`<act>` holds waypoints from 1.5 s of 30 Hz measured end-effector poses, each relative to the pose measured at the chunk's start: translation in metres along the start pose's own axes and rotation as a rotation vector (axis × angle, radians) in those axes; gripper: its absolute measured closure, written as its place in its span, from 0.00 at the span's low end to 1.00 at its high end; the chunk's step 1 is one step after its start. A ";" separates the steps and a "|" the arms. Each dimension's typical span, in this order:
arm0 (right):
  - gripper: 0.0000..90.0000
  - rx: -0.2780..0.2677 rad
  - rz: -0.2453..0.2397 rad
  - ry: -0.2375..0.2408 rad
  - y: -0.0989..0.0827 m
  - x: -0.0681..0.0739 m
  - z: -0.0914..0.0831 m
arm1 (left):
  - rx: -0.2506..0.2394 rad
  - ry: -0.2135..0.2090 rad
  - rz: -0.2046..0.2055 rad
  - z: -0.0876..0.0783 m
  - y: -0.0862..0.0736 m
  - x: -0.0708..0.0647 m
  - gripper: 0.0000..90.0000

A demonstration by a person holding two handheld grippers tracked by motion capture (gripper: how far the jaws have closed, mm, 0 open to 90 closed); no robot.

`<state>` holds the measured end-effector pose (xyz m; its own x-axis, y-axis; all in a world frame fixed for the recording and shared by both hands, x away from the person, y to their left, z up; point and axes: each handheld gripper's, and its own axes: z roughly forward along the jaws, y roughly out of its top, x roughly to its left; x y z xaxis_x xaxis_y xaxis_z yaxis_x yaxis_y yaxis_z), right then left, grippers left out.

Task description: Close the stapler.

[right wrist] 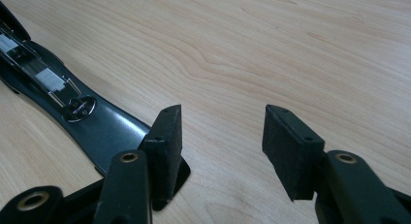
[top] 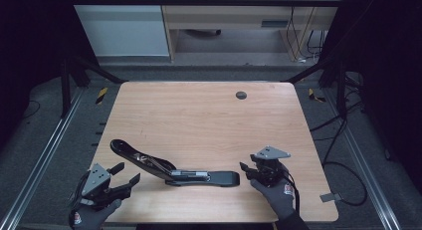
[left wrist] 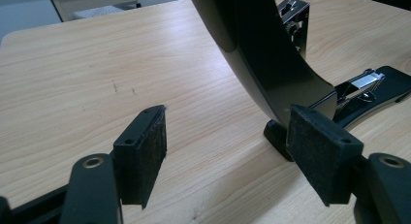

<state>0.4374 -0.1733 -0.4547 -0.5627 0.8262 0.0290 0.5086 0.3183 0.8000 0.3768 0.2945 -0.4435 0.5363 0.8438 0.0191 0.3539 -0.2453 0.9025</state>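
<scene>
Wooden tabletop, pale and square-cut with rounded corners, ringed by dark floor and metal rails. Small dark round plug near the far edge.

Black long-arm stapler near the front edge, swung open: base flat on the wood toward the right, upper arm tilted up and away toward the left, metal staple channel showing at the hinge. In the left gripper view, curved black arm of the stapler rising just past the right-hand pad, foot resting on the wood. In the right gripper view, stapler base running off to the upper left, its near tip just beside and partly behind the left-hand pad.

Right gripper in a gloved hand, just right of the base's end, jaws spread wide, nothing between them, bare wood in the gap. Left gripper at the front left corner, in a gloved hand, pointing at the raised arm, jaws likewise apart and holding nothing, stapler outside the gap.
</scene>
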 end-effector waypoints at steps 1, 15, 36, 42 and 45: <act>0.55 -0.002 0.001 -0.001 -0.001 0.000 -0.001 | -0.004 -0.001 0.001 -0.001 0.001 -0.001 0.34; 0.61 0.011 -0.005 0.016 -0.016 0.010 -0.007 | -0.042 -0.012 -0.010 -0.006 0.010 -0.005 0.33; 0.92 0.041 -0.058 0.084 -0.018 0.032 -0.003 | -0.100 0.029 -0.011 -0.008 0.038 0.000 0.33; 1.00 0.051 -0.063 0.094 -0.018 0.037 -0.001 | -0.117 0.029 -0.016 -0.010 0.045 0.005 0.35; 1.00 0.054 -0.057 0.093 -0.019 0.038 -0.002 | -0.123 0.020 -0.021 -0.010 0.048 0.006 0.39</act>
<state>0.4051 -0.1484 -0.4680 -0.6482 0.7603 0.0421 0.5072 0.3899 0.7686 0.3896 0.2929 -0.3953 0.5142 0.8577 0.0070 0.2678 -0.1683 0.9487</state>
